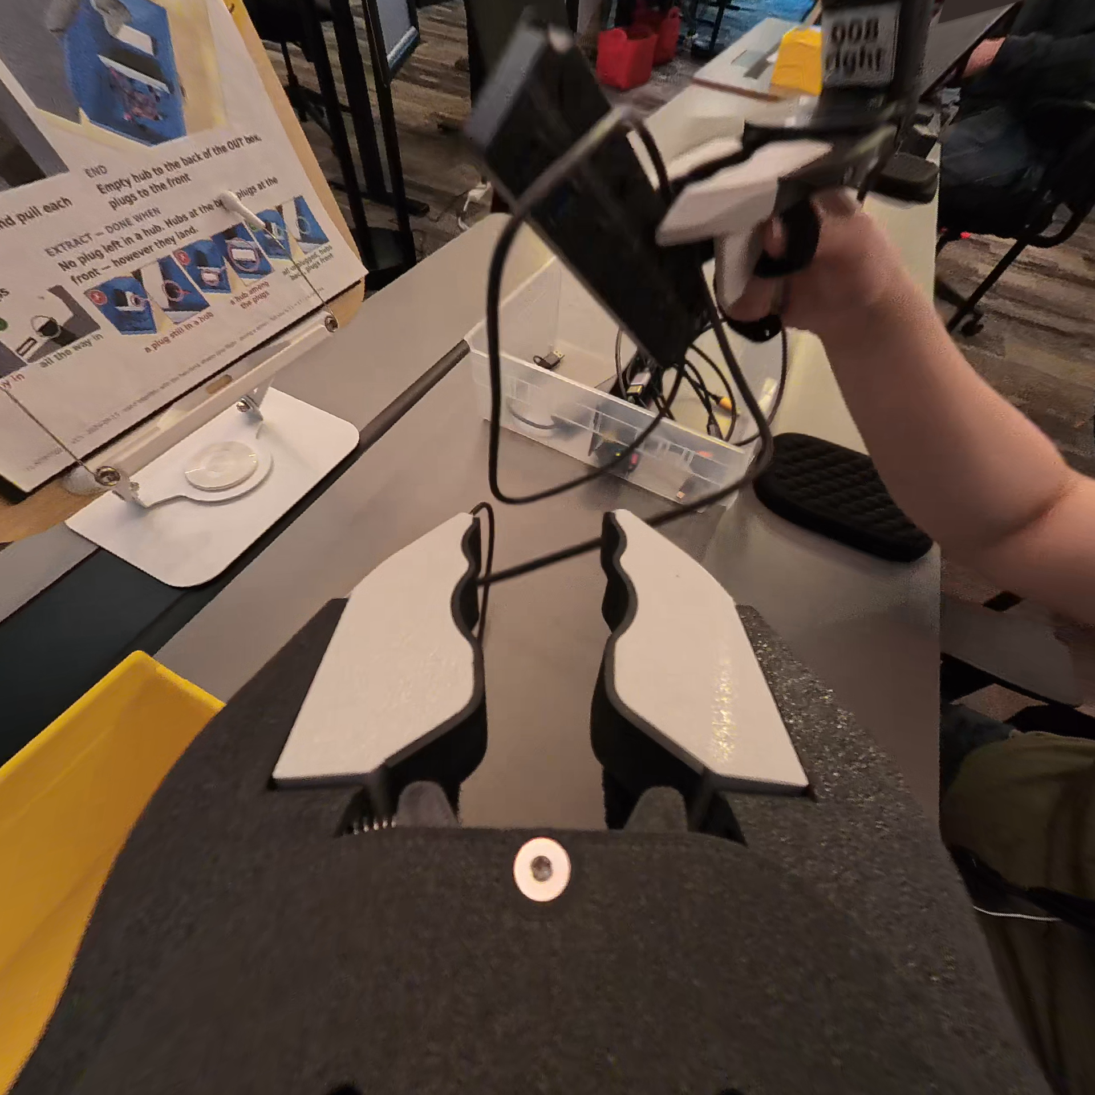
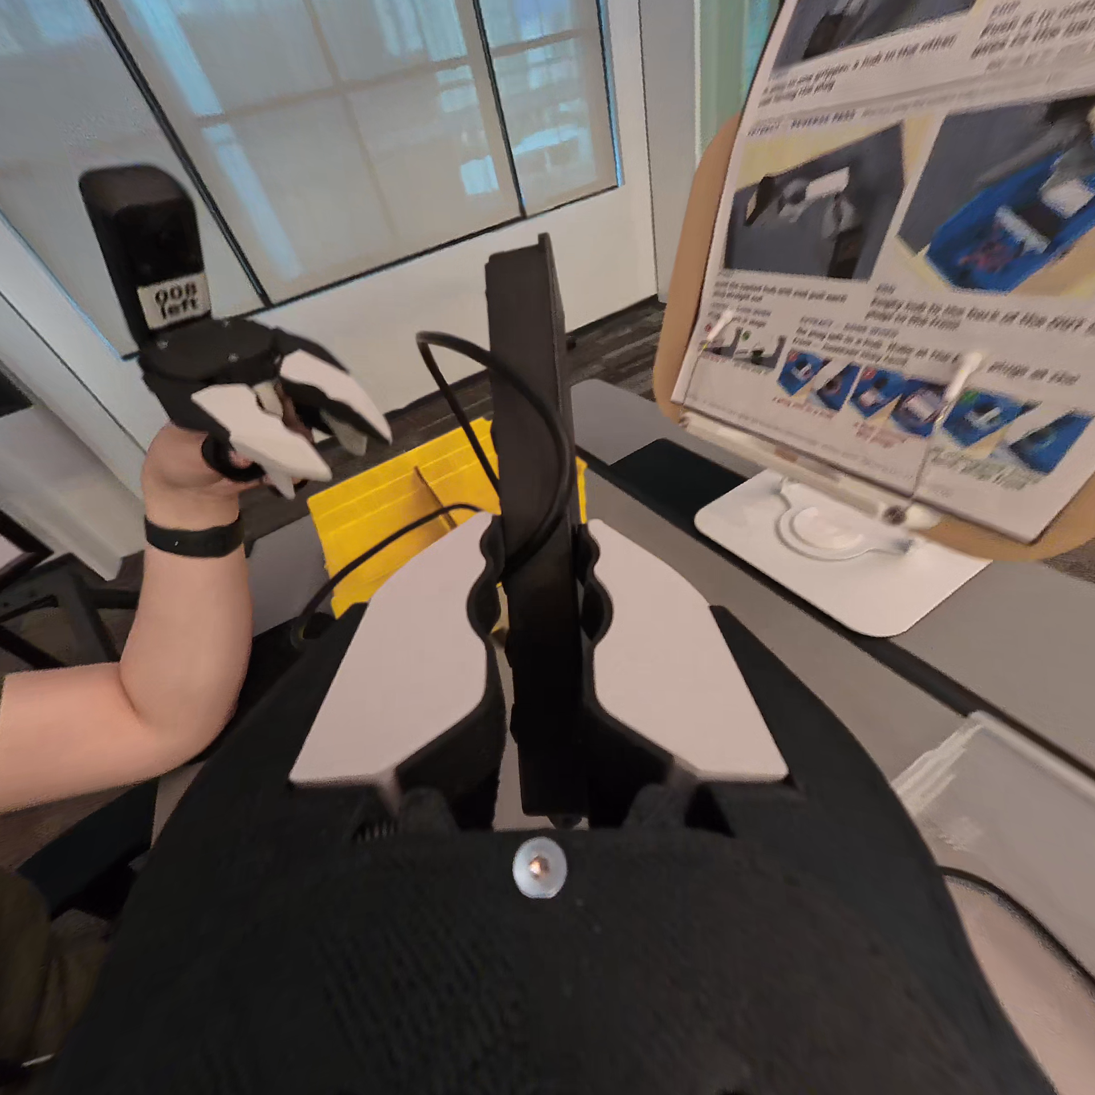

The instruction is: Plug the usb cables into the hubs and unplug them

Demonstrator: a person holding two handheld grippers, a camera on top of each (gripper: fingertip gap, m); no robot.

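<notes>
1. The black hub is lifted above the worktop, clamped upright between the closed fingers of the right tool; its own thin cable loops down.
2. The left tool hangs spread and empty, apart from the hub; the cable passes by its fingertips, ungripped.
3. Loose usb cables lie in the clear bin at the worktop's far edge.
4. No plug visibly sits in the hub; plugging seems still ahead.
</notes>
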